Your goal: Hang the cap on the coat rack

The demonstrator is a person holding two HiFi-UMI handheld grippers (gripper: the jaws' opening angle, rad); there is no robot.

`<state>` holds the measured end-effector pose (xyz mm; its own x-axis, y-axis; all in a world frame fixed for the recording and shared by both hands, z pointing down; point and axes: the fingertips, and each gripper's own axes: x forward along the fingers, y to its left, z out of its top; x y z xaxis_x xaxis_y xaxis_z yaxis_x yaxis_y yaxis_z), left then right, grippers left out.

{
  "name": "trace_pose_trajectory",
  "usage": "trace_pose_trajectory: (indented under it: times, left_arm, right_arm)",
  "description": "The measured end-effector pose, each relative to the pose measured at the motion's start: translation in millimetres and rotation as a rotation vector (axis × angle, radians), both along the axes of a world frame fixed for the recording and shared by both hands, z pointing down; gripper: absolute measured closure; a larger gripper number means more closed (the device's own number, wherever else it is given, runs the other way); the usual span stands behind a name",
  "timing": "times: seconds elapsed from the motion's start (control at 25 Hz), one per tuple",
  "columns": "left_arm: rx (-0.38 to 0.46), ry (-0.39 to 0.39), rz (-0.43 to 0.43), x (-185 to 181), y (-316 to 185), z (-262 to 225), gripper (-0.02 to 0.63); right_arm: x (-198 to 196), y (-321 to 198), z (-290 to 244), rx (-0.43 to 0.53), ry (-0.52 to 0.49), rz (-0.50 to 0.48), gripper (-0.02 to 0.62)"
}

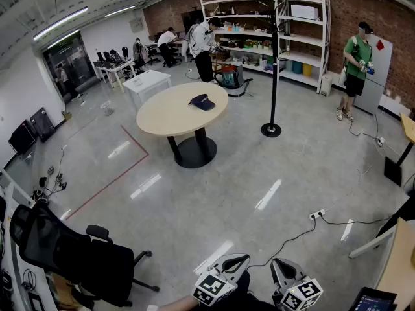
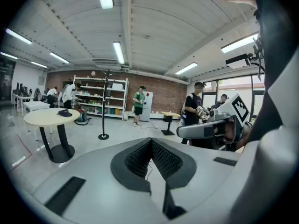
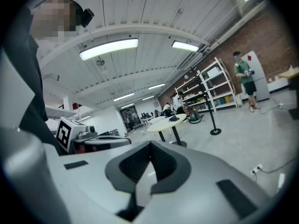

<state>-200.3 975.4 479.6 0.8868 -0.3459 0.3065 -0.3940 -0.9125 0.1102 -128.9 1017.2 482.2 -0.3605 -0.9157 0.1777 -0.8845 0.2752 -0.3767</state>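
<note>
The left gripper [image 2: 151,143] is closed: its two dark ribbed jaws meet at the tips with nothing between them. The right gripper [image 3: 150,147] is likewise closed and empty. In the head view, both grippers sit at the bottom edge of the frame, right of centre, side by side. The dark blue cap [image 1: 201,102] lies on the round beige pedestal table [image 1: 167,117] in the upper centre of the frame, well apart from both grippers. The black pole coat rack [image 1: 273,63] on its round base stands upright just right of the table. A black office chair [image 1: 71,251] occupies the lower left corner. White metal shelving [image 1: 299,39] lines the red brick wall [image 1: 347,5] at upper right.
</note>
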Motion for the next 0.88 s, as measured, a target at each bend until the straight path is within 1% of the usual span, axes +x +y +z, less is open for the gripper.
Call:
trace_pose_trajectory:
  times: [0.16, 0.28, 0.4, 0.48, 0.6, 0.68, 0.8, 0.88]
  left_arm:
    - [-0.013, -0.007, 0.021, 8, 5, 0, 0.601]
    - [-0.022, -0.006, 0.021, 8, -1, 4, 0.601]
    - [-0.025, 0.010, 0.012, -1, -14, 5, 0.601]
    - [-0.022, 0.022, -0.006, -15, -30, 4, 0.601]
    - [-0.013, 0.043, -0.035, -44, -59, 0, 0.601]
    - [0.008, 0.055, -0.045, -71, -81, -5, 0.601]
    - [0.045, 0.070, -0.092, -132, -112, -10, 0.601]
    - [0.022, 0.083, -0.147, -177, -133, -1, 0.601]
  right_arm:
    - [2, 6, 0, -0.015, -0.006, 0.001, 0.604]
    - [4, 3, 6, -0.035, -0.006, 0.006, 0.604]
    - [-2, -10, 10, -0.054, 0.007, 0.000, 0.604]
    - [-11, -25, 8, -0.051, 0.020, -0.008, 0.604]
    - [-31, -56, -1, -0.032, 0.039, 0.000, 0.604]
    - [-53, -79, -8, -0.019, 0.030, 0.017, 0.604]
    - [-100, -109, -7, -0.023, 0.020, 0.023, 0.604]
    - [-130, -129, -2, -0.038, 0.028, 0.024, 0.604]
